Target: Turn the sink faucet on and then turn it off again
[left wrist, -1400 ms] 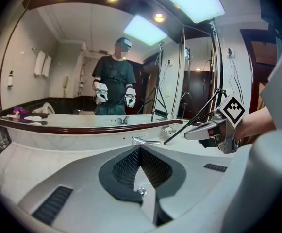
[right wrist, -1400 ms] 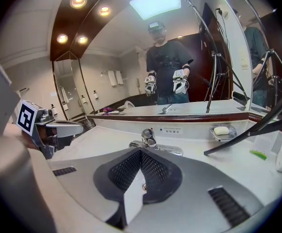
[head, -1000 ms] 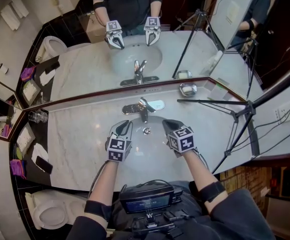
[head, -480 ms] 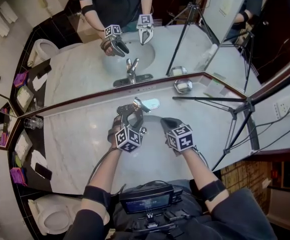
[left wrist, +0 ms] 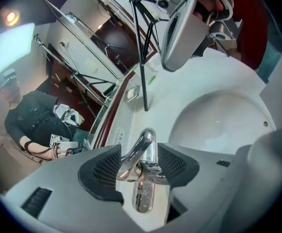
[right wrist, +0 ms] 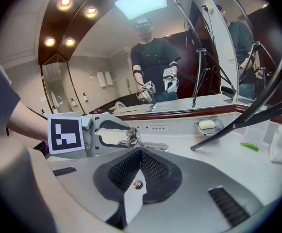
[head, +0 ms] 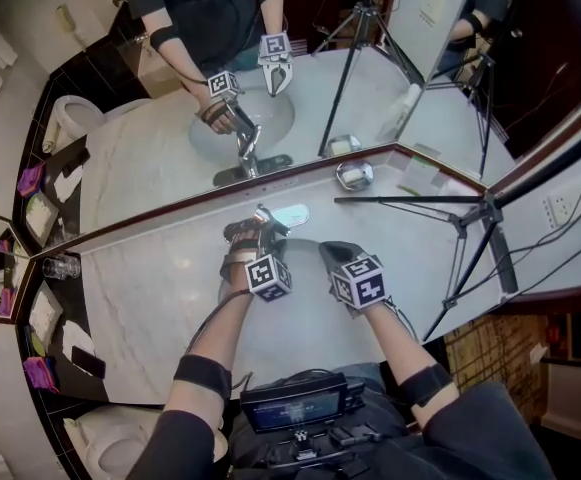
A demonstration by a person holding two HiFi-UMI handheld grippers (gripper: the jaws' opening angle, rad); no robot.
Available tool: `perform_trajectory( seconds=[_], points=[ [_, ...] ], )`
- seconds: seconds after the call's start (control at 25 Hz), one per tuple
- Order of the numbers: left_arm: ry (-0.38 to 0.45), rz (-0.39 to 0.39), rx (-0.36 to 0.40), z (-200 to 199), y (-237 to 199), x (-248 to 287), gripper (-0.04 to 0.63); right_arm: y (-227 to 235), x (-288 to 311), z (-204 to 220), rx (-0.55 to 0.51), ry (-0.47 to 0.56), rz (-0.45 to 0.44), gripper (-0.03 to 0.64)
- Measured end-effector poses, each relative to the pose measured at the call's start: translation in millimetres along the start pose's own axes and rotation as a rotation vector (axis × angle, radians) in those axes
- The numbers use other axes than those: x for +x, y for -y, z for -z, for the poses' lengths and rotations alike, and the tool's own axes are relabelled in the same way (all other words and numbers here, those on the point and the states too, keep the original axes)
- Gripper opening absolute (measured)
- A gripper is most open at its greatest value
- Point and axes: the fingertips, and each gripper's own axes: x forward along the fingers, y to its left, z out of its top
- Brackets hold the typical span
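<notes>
The chrome faucet (head: 270, 218) stands at the back rim of the white sink basin (left wrist: 218, 125). My left gripper (head: 253, 234) reaches down over it. In the left gripper view its jaws have just been opening and now stand wide on either side of the faucet's lever (left wrist: 140, 152), with a gap between lever and pads (left wrist: 102, 171). My right gripper (head: 328, 251) hovers over the basin just right of the faucet, shut with nothing in it. In the right gripper view its pads meet at the middle (right wrist: 140, 168), and the left gripper (right wrist: 107, 135) shows at the faucet (right wrist: 153, 145).
A soap dish (head: 353, 175) sits on the marble counter to the right of the faucet. A black tripod (head: 470, 218) leans across the counter's right side. A glass (head: 60, 266) stands at the far left. The mirror rises right behind the faucet.
The left gripper has moved forward from over the basin to the faucet, rolled, and gone from shut to wide open around the lever. The right gripper has hardly moved.
</notes>
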Motion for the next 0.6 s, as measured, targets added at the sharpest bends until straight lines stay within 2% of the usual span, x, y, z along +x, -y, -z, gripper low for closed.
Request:
perform_trajectory(
  seconds=[0.4,0.48,0.6],
  points=[
    [-0.017,-0.005,-0.066,-6.5,-3.5,22.0,0.228,12.6,-3.6,1.5,0.014,0.000,0.019,0.020],
    [-0.018,-0.015,-0.062,-8.6,-6.8,22.6,0.209,13.0,-3.2,1.6,0.016,0.001,0.017,0.020],
    [-0.005,-0.006,-0.058,-10.6,-5.9,20.5,0.140,12.3,-3.0,2.5,0.019,0.000,0.017,0.020]
  ],
)
